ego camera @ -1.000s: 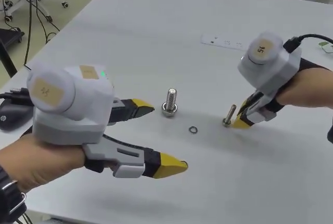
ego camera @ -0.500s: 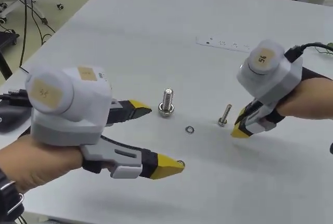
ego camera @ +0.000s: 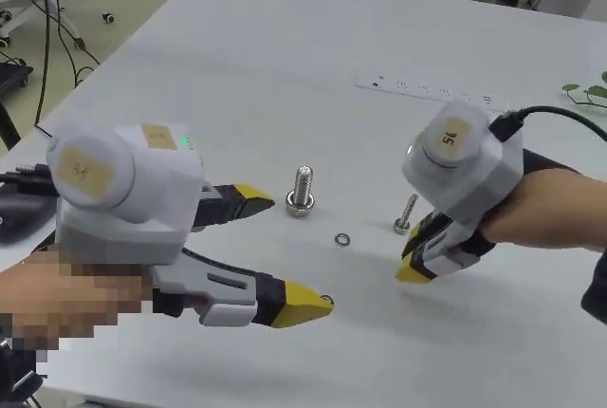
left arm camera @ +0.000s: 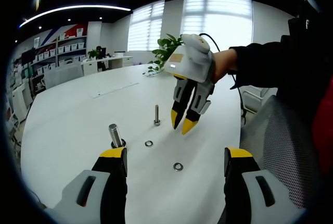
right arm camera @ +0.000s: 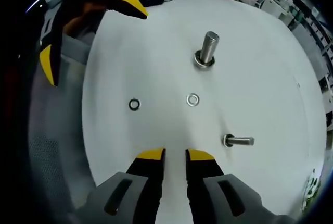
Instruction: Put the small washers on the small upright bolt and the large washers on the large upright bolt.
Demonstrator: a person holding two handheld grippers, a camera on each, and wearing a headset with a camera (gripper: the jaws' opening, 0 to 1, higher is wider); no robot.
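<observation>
The large upright bolt (ego camera: 301, 190) (left arm camera: 115, 134) (right arm camera: 208, 47) stands mid-table with a washer round its foot. To its right stands the small upright bolt (ego camera: 405, 213) (left arm camera: 156, 115) (right arm camera: 238, 140). One small washer (ego camera: 342, 239) (left arm camera: 149, 144) (right arm camera: 193, 99) lies flat between the bolts. Another washer (ego camera: 327, 301) (left arm camera: 178, 166) (right arm camera: 134, 104) lies by my left gripper's near tip. My left gripper (ego camera: 280, 251) (left arm camera: 176, 153) is wide open and holds nothing, just in front of the large bolt. My right gripper (ego camera: 414, 270) (right arm camera: 176, 154) (left arm camera: 182, 123) hovers just short of the small bolt, jaws a narrow gap apart, with nothing between them.
A white power strip (ego camera: 427, 90) (left arm camera: 114, 89) lies at the table's far side. A potted plant (ego camera: 588, 93) shows at the far right edge. Cables and chair legs (ego camera: 28, 9) are on the floor to the left, beyond the table edge.
My right gripper has drawn back from the small bolt toward me. The left gripper and the loose washers have stayed put. The head camera has shifted slightly.
</observation>
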